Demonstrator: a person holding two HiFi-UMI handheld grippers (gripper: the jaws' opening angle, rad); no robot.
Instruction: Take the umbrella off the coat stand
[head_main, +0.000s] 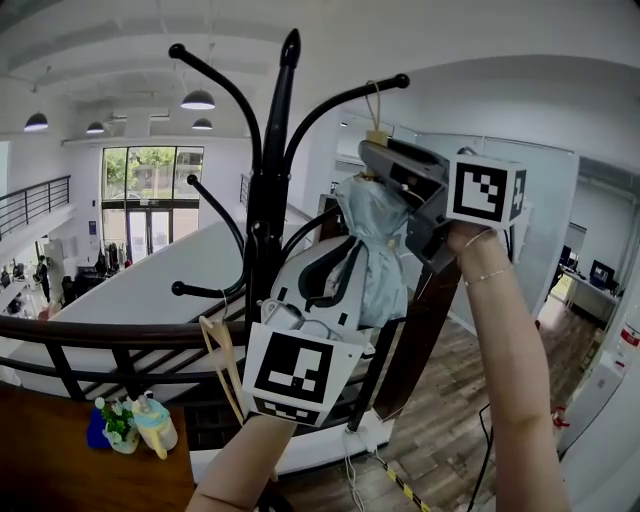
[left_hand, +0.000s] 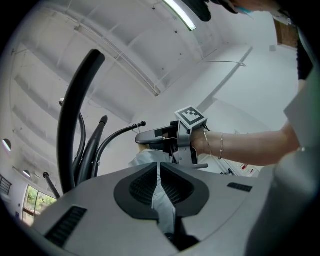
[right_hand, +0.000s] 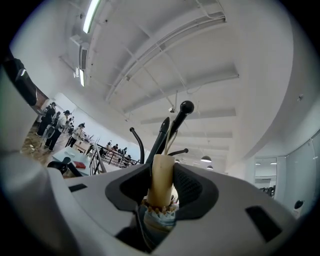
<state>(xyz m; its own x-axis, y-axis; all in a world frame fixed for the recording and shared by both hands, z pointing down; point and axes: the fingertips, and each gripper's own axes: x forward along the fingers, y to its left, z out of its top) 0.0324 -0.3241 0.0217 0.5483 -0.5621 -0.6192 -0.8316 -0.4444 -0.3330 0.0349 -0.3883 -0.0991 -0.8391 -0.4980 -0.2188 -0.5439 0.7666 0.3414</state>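
Now, left hand-held gripper (left_hand: 160, 184): pinching umbrella (head_main: 372, 250) fabric
right hand-held gripper (right_hand: 162, 189): clamped on wooden handle (right_hand: 161, 170)
umbrella: strap (head_main: 374, 105) looped over coat stand (head_main: 270, 190) arm

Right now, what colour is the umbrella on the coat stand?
Pale blue-grey umbrella, with a cream handle; the head view shows the fabric best.
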